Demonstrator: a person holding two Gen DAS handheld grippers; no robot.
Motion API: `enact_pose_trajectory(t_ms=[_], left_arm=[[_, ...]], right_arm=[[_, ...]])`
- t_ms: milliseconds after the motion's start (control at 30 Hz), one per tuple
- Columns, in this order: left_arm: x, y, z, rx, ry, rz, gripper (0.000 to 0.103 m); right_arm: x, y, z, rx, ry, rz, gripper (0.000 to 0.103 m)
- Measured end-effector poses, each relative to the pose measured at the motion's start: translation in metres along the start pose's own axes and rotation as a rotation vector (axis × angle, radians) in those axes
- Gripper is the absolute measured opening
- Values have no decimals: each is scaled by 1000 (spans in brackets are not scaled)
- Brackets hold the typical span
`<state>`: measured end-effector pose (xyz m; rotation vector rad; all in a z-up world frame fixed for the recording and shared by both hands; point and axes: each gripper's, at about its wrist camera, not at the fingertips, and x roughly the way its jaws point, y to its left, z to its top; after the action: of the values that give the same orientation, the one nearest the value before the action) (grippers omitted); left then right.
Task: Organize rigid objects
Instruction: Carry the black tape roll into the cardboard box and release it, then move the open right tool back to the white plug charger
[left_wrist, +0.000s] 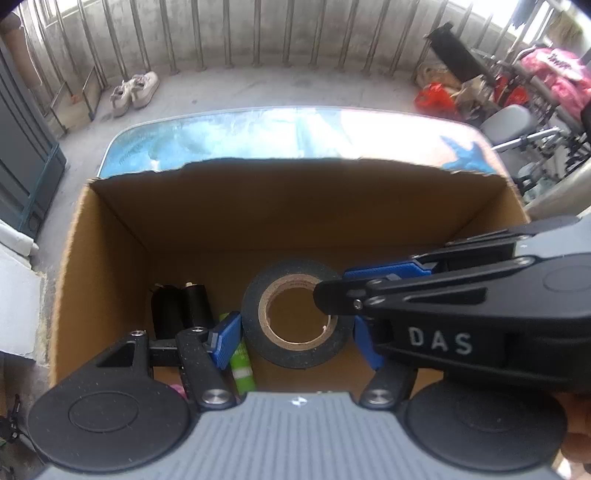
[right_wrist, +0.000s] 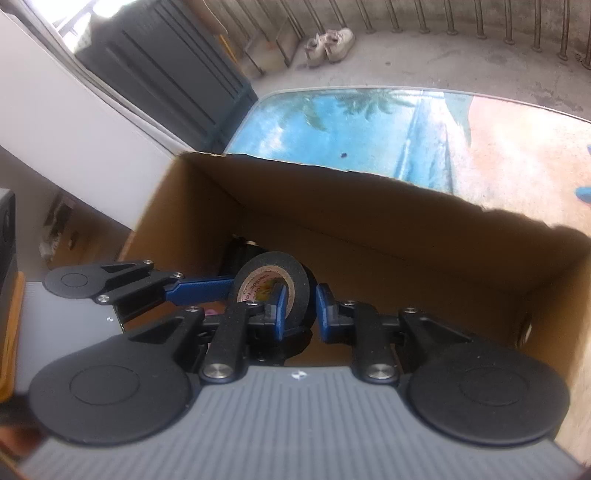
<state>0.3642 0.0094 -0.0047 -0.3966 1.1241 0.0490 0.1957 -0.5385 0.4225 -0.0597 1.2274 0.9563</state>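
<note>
The bench (right_wrist: 332, 122), with its blue pool print, carries an open cardboard box (left_wrist: 110, 229) that fills the middle of both wrist views, and nothing else of the task shows on the bare part of it. Inside the box, toward its left wall, lie two black cylinders (left_wrist: 181, 306) side by side, with a green tube (left_wrist: 242, 365) just beside them and a scrap of something pink that is too hidden to name. The black tape roll (left_wrist: 295, 314) hangs over the box interior and is not yet set down: the right hand-held gripper (right_wrist: 299, 306) pinches its wall, one pad inside the core and one on the outer face. The left hand-held gripper (left_wrist: 295, 332) is spread wide on either side of the roll, and I cannot tell whether its pads touch it. So several rigid things are already stowed, and the roll, as I judge it, still has to be lowered and released
</note>
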Motion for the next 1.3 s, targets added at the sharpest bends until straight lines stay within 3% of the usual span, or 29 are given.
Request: enact_pose_trajectory(t_ms=[233, 400, 533, 700, 800, 933, 1100, 1300], left_arm=[[25, -3, 15, -20, 48, 35, 66], [26, -2, 16, -26, 43, 31, 66], [20, 0, 18, -35, 25, 27, 66], [-7, -2, 13, -26, -31, 13, 70], [-35, -4, 1, -17, -88, -7, 72], [-76, -8, -26, 2, -182, -31, 72], [-131, -9, -72, 26, -315, -51, 74], [-163, -15, -141, 90, -385, -92, 77]], right_arm=[[23, -10, 5, 2, 33, -8, 15], [42, -18, 7, 15, 46, -11, 10], [48, -19, 10, 25, 19, -7, 12], [21, -12, 7, 38, -58, 26, 13], [-18, -3, -5, 34, -138, 53, 14], [-83, 13, -39, 21, -274, 102, 18], [-158, 31, -109, -17, -427, 102, 27], [-199, 39, -215, 19, -542, 112, 31]])
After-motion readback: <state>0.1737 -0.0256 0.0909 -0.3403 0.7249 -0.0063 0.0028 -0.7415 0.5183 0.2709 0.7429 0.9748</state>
